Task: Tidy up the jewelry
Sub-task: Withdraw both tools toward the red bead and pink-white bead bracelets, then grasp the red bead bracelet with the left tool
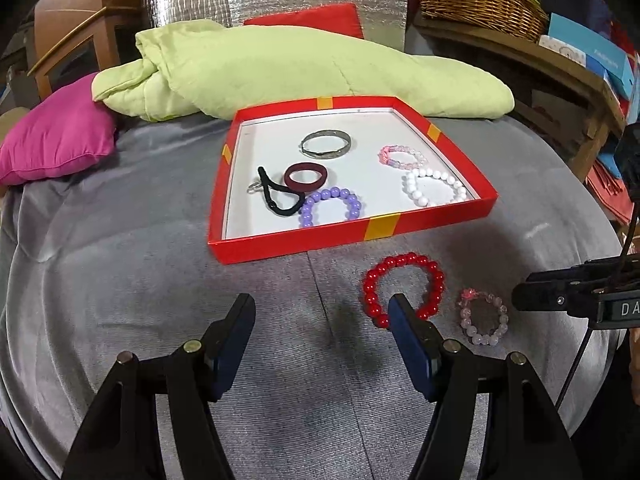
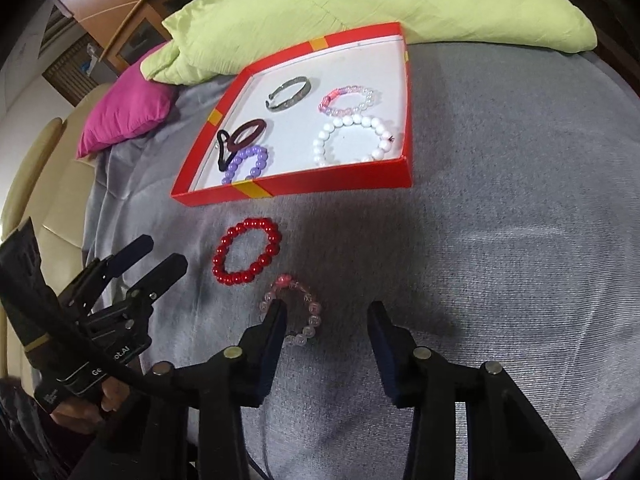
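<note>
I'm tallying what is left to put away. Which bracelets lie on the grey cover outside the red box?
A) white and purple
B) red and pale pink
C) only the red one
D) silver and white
B: the red bracelet and the pale pink bracelet lie on the grey cover in front of the red box.

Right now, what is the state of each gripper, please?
Left gripper: open, holding nothing, one finger over the red bead bracelet.
Right gripper: open, holding nothing, beside the pale pink bead bracelet.
</note>
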### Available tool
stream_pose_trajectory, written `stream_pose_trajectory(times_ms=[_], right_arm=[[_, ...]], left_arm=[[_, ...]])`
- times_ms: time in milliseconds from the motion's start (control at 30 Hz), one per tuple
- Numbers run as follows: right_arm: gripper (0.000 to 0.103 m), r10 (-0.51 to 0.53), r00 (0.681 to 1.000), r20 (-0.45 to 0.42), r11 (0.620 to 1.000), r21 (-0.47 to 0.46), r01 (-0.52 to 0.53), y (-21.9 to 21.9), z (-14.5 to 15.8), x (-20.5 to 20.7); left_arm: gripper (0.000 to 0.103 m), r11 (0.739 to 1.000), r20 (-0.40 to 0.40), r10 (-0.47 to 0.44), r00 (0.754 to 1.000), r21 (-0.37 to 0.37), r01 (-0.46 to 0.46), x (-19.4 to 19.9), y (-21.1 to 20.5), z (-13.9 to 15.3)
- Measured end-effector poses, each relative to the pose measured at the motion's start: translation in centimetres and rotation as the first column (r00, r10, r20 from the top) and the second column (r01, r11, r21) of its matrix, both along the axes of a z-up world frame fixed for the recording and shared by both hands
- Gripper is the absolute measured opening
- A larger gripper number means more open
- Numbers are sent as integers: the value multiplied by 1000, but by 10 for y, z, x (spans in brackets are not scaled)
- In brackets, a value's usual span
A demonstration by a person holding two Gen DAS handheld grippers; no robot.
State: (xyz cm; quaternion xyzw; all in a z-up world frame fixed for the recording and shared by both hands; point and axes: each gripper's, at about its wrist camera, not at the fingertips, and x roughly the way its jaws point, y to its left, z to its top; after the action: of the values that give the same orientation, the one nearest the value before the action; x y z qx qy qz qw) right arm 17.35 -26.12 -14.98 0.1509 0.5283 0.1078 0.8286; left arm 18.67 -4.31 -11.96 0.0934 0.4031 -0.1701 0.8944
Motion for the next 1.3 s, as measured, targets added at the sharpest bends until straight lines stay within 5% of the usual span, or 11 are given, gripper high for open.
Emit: stream_pose_trajectory(times_ms=[500, 633, 833, 1167, 1300], right_arm=[[45, 44, 999, -18, 998, -53, -44, 16, -7, 0], [44, 40, 999, -8, 997, -64, -40, 17, -9, 0], [22, 47, 999, 17, 990, -135, -44, 23, -10, -1], [20, -41, 998, 43, 989, -140, 47, 3, -5, 1], [20, -47, 998, 41, 992, -113, 52, 0, -3, 2]], left_arm=[[68, 1000, -19, -14, 1000, -9, 14, 3, -5, -5], [57, 999, -33, -38, 999, -15, 38, 3, -11, -8], [45, 998, -55, -65, 996, -29, 63, 6, -18, -13], [11, 995, -92, -86, 992, -57, 81, 10, -24, -21], [9, 995, -89, -86, 992, -53, 82, 9, -23, -19]])
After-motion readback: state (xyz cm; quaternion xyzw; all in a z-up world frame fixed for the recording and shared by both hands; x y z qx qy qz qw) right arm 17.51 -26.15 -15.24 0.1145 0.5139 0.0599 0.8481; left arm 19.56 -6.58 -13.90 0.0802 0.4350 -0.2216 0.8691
